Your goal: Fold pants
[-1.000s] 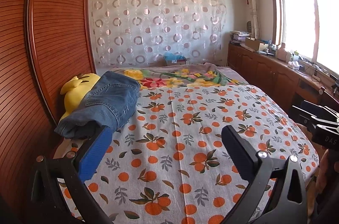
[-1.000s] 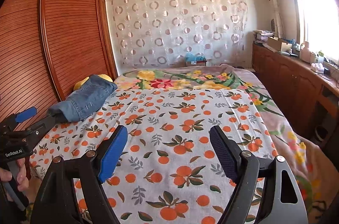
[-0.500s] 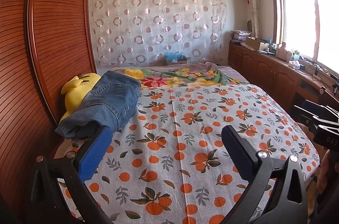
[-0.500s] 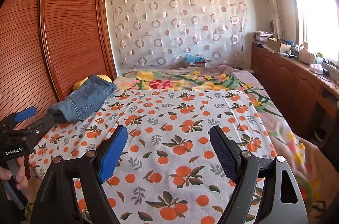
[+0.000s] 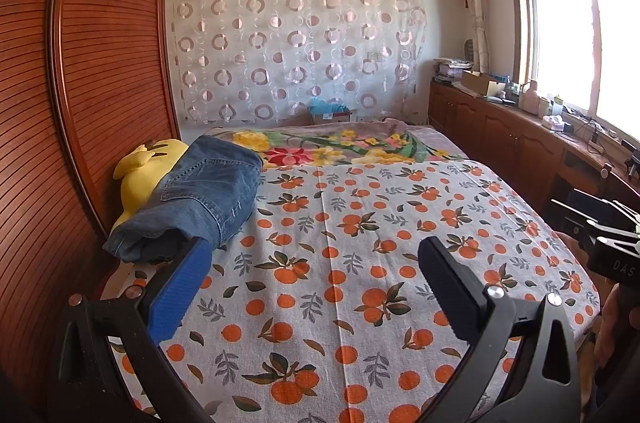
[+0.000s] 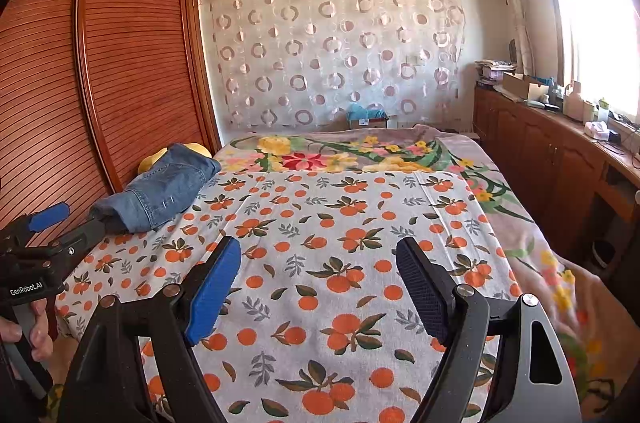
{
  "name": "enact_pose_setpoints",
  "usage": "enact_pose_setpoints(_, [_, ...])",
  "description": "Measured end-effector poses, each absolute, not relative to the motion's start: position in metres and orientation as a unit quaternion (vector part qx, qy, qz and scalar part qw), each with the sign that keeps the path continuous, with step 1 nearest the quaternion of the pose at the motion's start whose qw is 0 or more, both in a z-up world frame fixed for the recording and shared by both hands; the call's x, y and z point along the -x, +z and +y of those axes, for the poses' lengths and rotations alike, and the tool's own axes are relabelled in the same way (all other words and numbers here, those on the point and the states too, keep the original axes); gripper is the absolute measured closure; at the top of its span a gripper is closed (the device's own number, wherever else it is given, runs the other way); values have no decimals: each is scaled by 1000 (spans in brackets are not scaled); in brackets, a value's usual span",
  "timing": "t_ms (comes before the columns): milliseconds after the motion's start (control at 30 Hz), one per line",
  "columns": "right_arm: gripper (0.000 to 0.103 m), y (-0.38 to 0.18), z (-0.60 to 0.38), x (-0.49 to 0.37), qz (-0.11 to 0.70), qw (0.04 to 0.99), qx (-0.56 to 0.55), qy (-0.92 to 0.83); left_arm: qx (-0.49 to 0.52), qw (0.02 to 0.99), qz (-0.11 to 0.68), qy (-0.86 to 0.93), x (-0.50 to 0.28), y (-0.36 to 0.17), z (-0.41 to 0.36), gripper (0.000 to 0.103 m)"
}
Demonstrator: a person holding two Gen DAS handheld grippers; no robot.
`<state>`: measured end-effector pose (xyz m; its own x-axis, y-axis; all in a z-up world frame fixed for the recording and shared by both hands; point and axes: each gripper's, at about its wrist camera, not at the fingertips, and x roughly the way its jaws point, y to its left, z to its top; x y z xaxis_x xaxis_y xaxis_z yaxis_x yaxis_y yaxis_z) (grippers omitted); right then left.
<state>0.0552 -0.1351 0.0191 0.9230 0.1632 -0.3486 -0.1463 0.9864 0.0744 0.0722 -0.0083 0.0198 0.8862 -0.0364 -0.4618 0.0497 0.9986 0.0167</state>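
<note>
Showing the end, or possibly the very start, of the folding task: the pants (image 5: 200, 195), a pair of blue jeans, lie in a compact bundle at the left edge of the bed (image 5: 360, 303), their far end propped on a yellow plush toy (image 5: 148, 171) beside the wooden wardrobe (image 5: 80, 103). Neither tool holds cloth. The left gripper (image 5: 312, 287) stands with its jaws spread wide over the orange-print sheet, nothing between its pads; the right gripper (image 6: 320, 283) is likewise spread and empty over the middle of the sheet.

In the left wrist view the near end of the bundle sits just beyond the blue left finger, near it but apparently not touching. In the right wrist view the left tool, held in a hand (image 6: 24, 335), points at the same near end; whether its tip touches the denim cannot be judged from this angle. The right gripper is well apart from the jeans, which lie to its far left.

Judged from the layout, the bundle looks already folded and set aside. If another fold is wanted, the next move calls for both tools to travel left, pinch the near hem at two points and draw the garment onto the open sheet, where there is room to lay it flat.
</note>
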Motion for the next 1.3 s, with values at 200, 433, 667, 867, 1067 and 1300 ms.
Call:
enact_pose_setpoints(200, [21, 19, -136, -56, 178, 980, -23, 80, -15, 972, 235, -23, -72, 20, -10, 0])
enact_pose_setpoints(433, [21, 19, -136, -57, 177, 981, -24, 80, -15, 972, 235, -23, -72, 20, -12, 0])
enact_pose_setpoints(667, [21, 17, -135, -57, 176, 981, -24, 79, -15, 972, 234, -23, -71, 21, -13, 0])
enact_pose_setpoints(867, [21, 16, -135, -58, 177, 981, -24, 78, -15, 972, 233, -22, -71, 22, -15, 0])
enact_pose_setpoints(1067, [21, 15, -135, -58, 174, 981, -24, 78, -14, 972, 233, -23, -71, 22, -15, 0])
enact_pose_setpoints(1300, [21, 13, -135, -57, 174, 981, -25, 79, -14, 972, 233, -23, -71, 21, -14, 0])
